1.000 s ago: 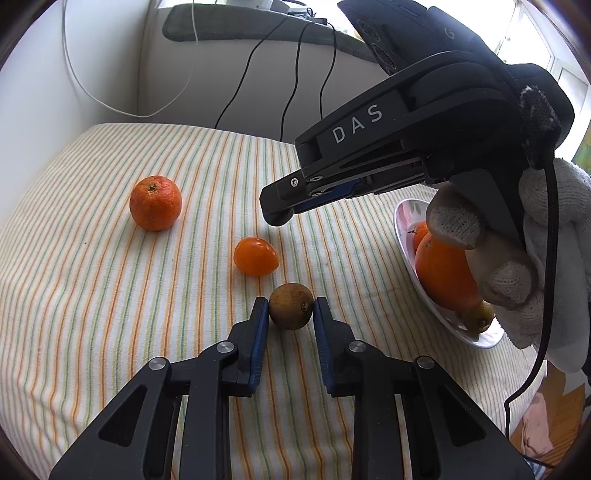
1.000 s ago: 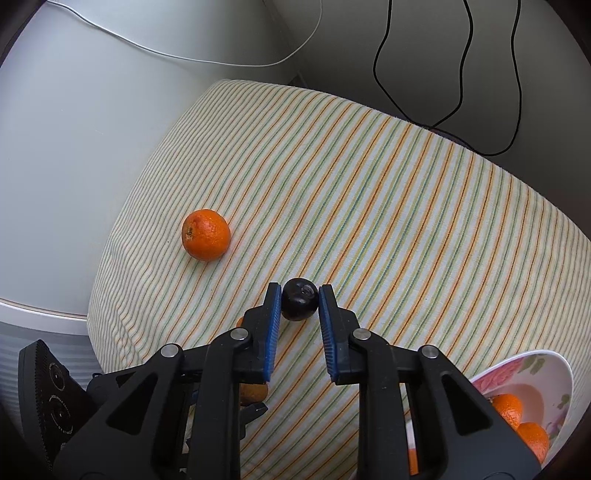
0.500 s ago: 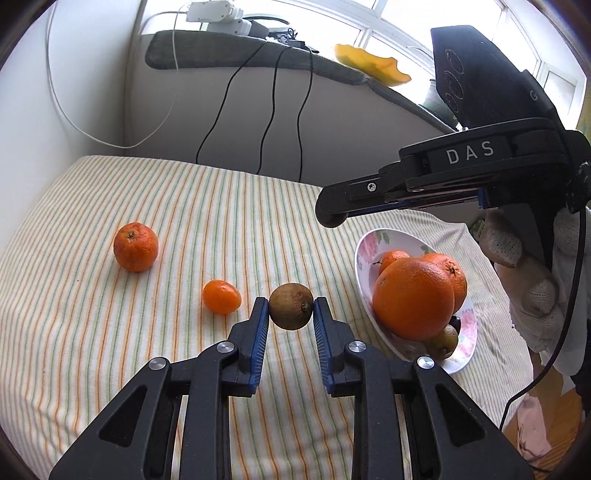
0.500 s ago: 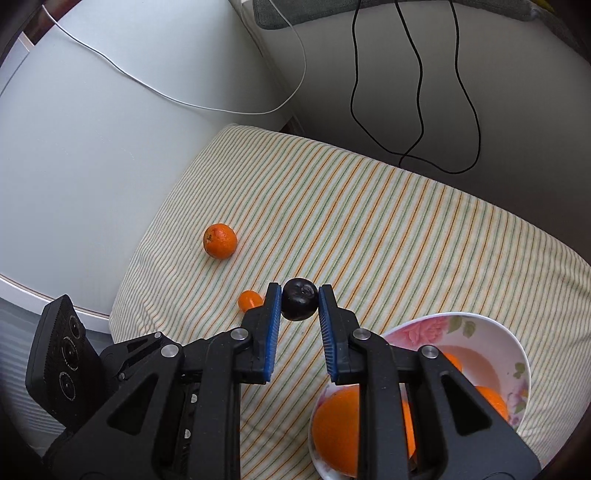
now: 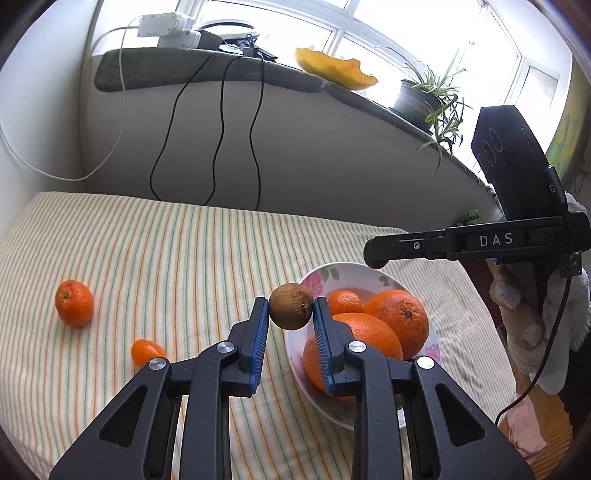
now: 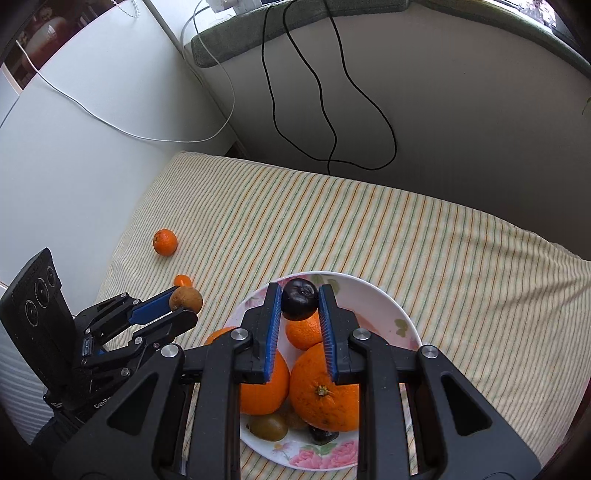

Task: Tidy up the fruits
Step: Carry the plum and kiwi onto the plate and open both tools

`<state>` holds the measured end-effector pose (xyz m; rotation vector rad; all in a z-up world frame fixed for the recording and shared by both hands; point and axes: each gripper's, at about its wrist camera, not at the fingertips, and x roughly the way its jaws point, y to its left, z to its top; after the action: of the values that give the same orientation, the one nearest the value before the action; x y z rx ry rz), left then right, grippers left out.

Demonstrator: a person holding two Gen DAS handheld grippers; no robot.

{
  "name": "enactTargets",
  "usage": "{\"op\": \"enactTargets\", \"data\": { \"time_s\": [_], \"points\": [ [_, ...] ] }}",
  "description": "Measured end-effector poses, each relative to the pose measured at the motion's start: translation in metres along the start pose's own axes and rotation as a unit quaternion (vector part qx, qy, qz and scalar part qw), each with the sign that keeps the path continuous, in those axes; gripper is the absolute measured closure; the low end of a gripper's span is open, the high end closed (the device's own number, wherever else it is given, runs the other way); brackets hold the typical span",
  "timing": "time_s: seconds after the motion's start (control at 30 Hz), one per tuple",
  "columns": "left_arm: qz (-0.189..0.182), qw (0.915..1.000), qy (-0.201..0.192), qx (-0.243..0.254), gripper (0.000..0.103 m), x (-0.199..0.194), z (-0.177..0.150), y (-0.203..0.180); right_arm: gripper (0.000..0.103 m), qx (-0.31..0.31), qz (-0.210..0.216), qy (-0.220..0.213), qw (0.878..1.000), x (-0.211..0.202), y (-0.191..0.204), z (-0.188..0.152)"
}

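Observation:
My left gripper point(image 5: 291, 312) is shut on a brown kiwi point(image 5: 291, 306) and holds it in the air just left of the flowered bowl point(image 5: 321, 275). My right gripper point(image 6: 300, 302) is shut on a dark plum point(image 6: 300, 298) above the bowl point(image 6: 391, 306), which holds several oranges point(image 6: 325, 391), a kiwi and a dark fruit. In the right wrist view the left gripper point(image 6: 184, 306) shows at the left with its kiwi point(image 6: 185, 298). On the striped cloth lie a mandarin point(image 5: 74, 302) and a small orange fruit point(image 5: 147, 350).
The table with its striped cloth point(image 5: 166, 251) stands against a grey wall, with black cables point(image 5: 218, 133) hanging down it. A sill above carries a power strip point(image 5: 166, 24), a yellow dish and a potted plant point(image 5: 428, 96). A gloved hand point(image 5: 532, 325) holds the right gripper.
Both grippers have risen and moved right toward the bowl, each carrying its fruit. The right one, earlier over the bare cloth, now hangs above the bowl.

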<state>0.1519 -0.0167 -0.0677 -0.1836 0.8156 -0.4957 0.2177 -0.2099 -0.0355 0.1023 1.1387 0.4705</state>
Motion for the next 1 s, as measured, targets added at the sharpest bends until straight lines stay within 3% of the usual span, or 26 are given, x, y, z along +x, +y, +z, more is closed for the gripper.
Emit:
{"op": "enactTargets", "data": {
  "time_s": [0.37,1.0],
  "points": [
    [-0.031,0.999,0.032,0.005,0.08,0.031,0.02,-0.016,0.082,0.027,0.006,0.01,1.0,0.008,-0.036,-0.01],
    [-0.041,0.9974,0.055,0.023,0.076,0.045,0.025,-0.024,0.081,0.018,0.003,0.019,1.0,0.023,-0.032,-0.01]
  ]
}}
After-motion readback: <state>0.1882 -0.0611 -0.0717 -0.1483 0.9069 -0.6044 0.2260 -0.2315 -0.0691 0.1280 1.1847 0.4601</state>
